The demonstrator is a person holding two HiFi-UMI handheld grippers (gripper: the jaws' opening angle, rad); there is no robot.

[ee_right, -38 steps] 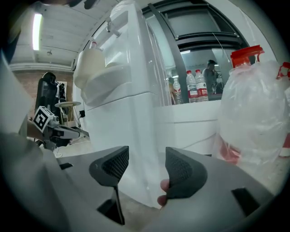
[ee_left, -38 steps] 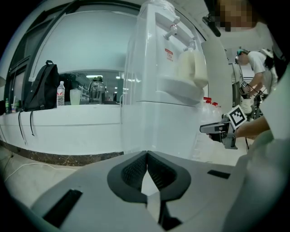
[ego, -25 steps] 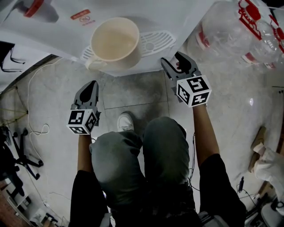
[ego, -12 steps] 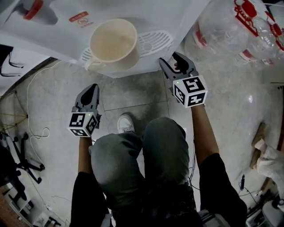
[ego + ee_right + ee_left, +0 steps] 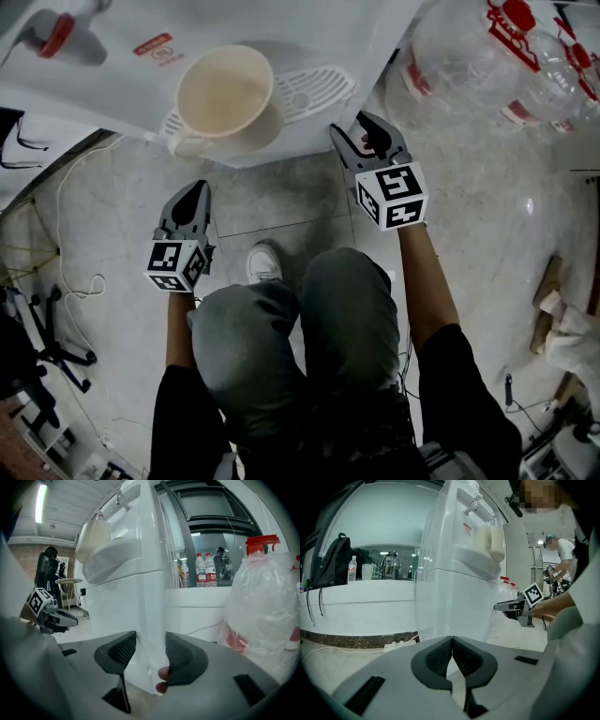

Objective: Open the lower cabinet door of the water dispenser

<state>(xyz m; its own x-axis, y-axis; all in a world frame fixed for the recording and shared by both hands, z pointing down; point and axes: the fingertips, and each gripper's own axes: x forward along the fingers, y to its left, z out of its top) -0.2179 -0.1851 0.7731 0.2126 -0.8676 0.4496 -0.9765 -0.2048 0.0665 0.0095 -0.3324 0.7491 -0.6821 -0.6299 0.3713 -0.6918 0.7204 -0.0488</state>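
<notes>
The white water dispenser [image 5: 112,75] stands in front of me with a cream cup [image 5: 225,94] on its drip tray [image 5: 323,89]. My right gripper [image 5: 361,131] is at the right front corner of the lower cabinet. In the right gripper view its jaws [image 5: 150,644] are closing, with the cabinet door's [image 5: 140,606] vertical edge between the pads, and no pad clearly presses on it. My left gripper [image 5: 194,187] hangs shut and empty at the left, apart from the cabinet [image 5: 454,602], its pads touching [image 5: 452,639].
Large plastic water bottles [image 5: 469,56] with red caps stand right of the dispenser [image 5: 262,597]. Cables [image 5: 66,234] trail over the tiled floor on the left. My knees [image 5: 300,319] are below the grippers. A backpack [image 5: 333,559] sits on a counter behind.
Both grippers keep their places by the dispenser while the view shifts slightly. The right gripper's jaws look a little narrower around the cabinet corner.
</notes>
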